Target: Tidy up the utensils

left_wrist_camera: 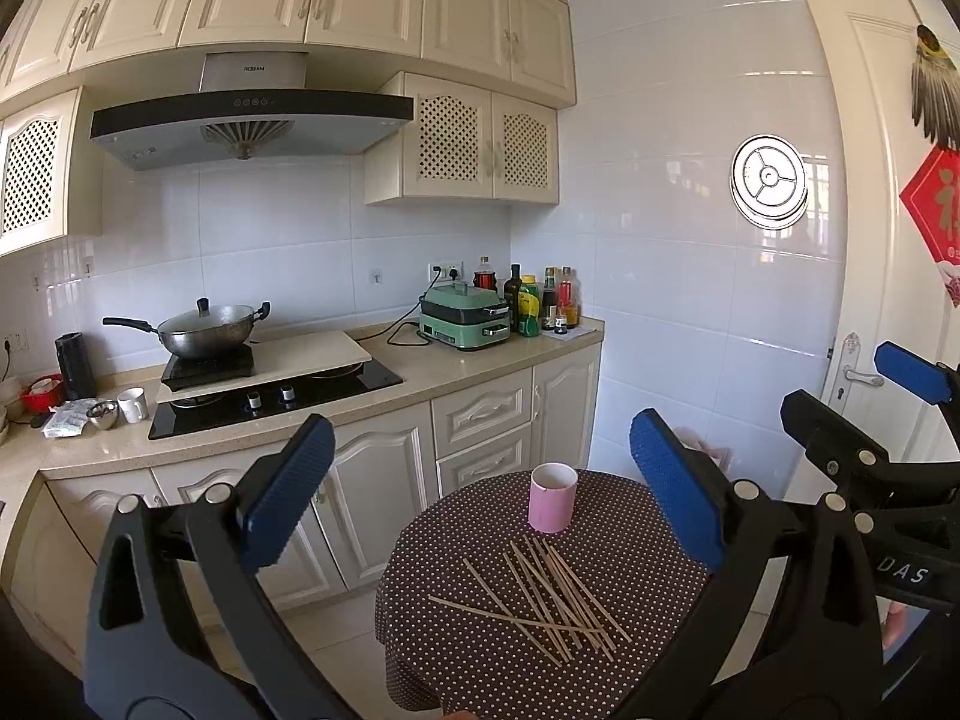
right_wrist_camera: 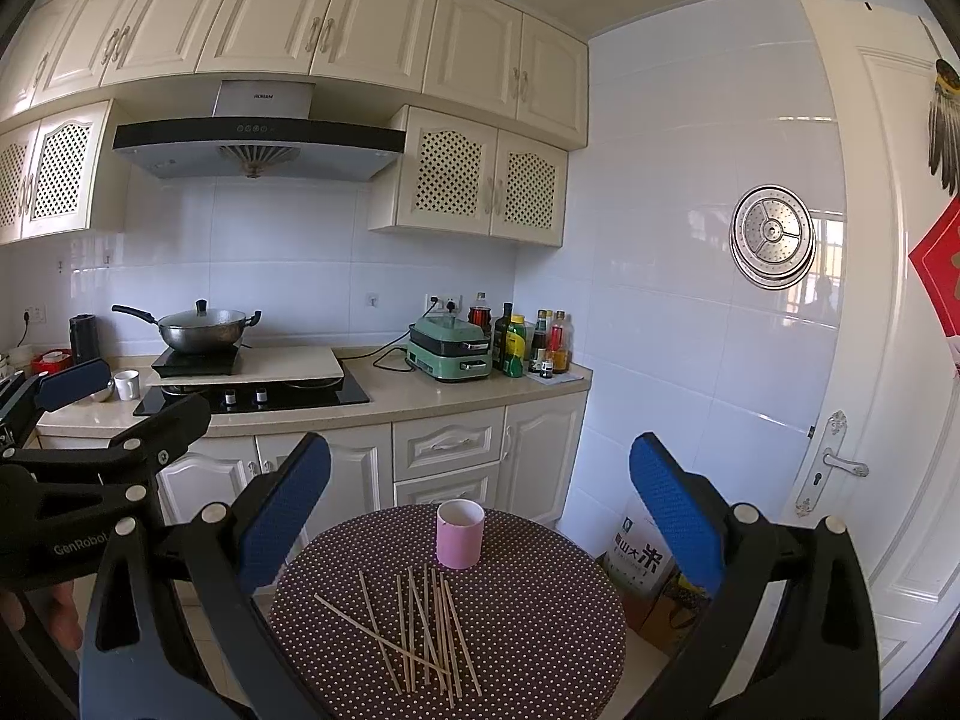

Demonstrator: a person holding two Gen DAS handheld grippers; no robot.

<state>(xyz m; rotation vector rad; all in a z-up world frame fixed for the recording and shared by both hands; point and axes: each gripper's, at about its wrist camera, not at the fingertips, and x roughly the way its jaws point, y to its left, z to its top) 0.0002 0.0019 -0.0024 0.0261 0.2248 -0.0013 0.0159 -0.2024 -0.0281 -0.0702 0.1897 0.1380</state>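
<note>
Several thin wooden chopsticks (left_wrist_camera: 555,597) (right_wrist_camera: 429,624) lie scattered on a small round table (left_wrist_camera: 636,546) (right_wrist_camera: 540,600) covered with a brown dotted cloth. A pink cup (left_wrist_camera: 552,498) (right_wrist_camera: 459,535) stands upright just behind them, apparently with nothing in it. My left gripper (left_wrist_camera: 480,492) hovers open above and in front of the table, nothing between its blue pads. My right gripper (right_wrist_camera: 480,510) is also open and holds nothing, at a similar height. Each gripper shows at the edge of the other's view: the right gripper (left_wrist_camera: 870,405), the left gripper (right_wrist_camera: 120,405).
Behind the table runs a kitchen counter (right_wrist_camera: 420,399) with a stove, a wok (right_wrist_camera: 201,327), a green appliance (right_wrist_camera: 450,351) and bottles. A white door (right_wrist_camera: 888,360) is at the right. A rice bag (right_wrist_camera: 639,552) stands by the table's right side.
</note>
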